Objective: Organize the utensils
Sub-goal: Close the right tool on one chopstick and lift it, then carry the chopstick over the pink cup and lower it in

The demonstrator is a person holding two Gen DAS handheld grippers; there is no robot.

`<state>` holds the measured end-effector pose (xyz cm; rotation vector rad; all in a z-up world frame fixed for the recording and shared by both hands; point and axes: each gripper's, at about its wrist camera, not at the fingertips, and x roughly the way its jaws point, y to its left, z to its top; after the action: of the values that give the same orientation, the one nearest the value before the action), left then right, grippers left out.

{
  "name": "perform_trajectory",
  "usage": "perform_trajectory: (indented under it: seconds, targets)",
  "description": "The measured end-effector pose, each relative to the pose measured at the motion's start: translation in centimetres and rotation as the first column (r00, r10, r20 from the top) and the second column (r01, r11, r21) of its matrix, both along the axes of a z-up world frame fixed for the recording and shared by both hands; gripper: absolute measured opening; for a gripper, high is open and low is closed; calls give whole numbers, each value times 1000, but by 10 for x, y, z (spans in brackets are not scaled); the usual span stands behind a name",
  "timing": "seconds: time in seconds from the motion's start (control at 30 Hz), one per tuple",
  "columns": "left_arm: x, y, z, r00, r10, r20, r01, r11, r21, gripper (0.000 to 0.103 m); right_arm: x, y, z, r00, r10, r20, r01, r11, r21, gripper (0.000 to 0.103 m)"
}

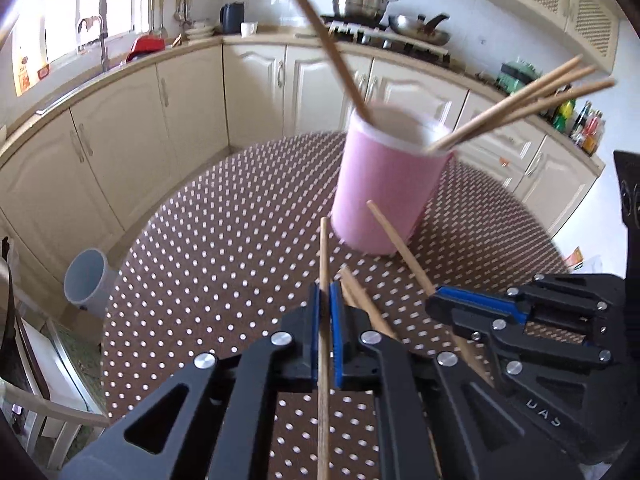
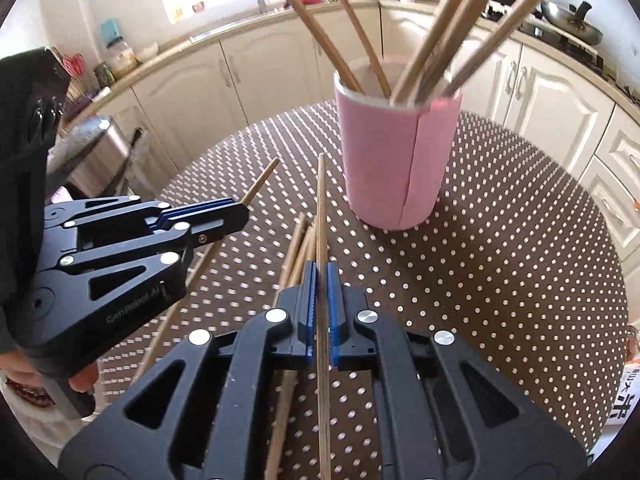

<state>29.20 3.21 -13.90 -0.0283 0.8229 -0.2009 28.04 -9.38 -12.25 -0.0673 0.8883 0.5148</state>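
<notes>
A pink cup (image 1: 380, 188) stands on the dotted round table (image 1: 220, 240) with several wooden chopsticks in it; it also shows in the right wrist view (image 2: 396, 160). My left gripper (image 1: 325, 312) is shut on a single chopstick (image 1: 323, 256) that points toward the cup. It shows from the side in the right wrist view (image 2: 236, 216). My right gripper (image 2: 320, 292) is shut on another chopstick (image 2: 321, 208) pointing at the cup. It shows at the right of the left wrist view (image 1: 436, 300). More loose chopsticks (image 2: 298, 248) lie on the table under the grippers.
Cream kitchen cabinets (image 1: 120, 120) curve around the table. A white bin (image 1: 86, 280) stands on the floor at the left. A metal bin (image 2: 96, 156) stands beyond the table's left edge. Pots sit on the stove (image 1: 360, 4) at the back.
</notes>
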Motion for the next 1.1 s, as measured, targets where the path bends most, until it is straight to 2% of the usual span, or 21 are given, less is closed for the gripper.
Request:
perform_trajectory:
  seconds: [0.2,0.33,0.6,0.83,1.1]
  targets:
    - [-29,-3,47,994,-19,105,22,999,-35,6,-27,-19,46,996,15,93,-21,998,60,6]
    - [-50,-6,76,984,-20,179,29,998,-48,6,-39,-16,70,989,15,149,-28,996,88,6]
    - [-73,-13,110,964,-28,264,46,997,-62,6,-63,-15,98,973,9,232,-35,994,107,6]
    - [-76,-15,134,946,-27,324,56,995,-82,6,-68,-20,121,952,-15,305,-27,990,135,6]
    - [-56,-21,172,909,0,416,49,993,-107,6,-49,-23,154,901,-98,424,26,985,173,6]
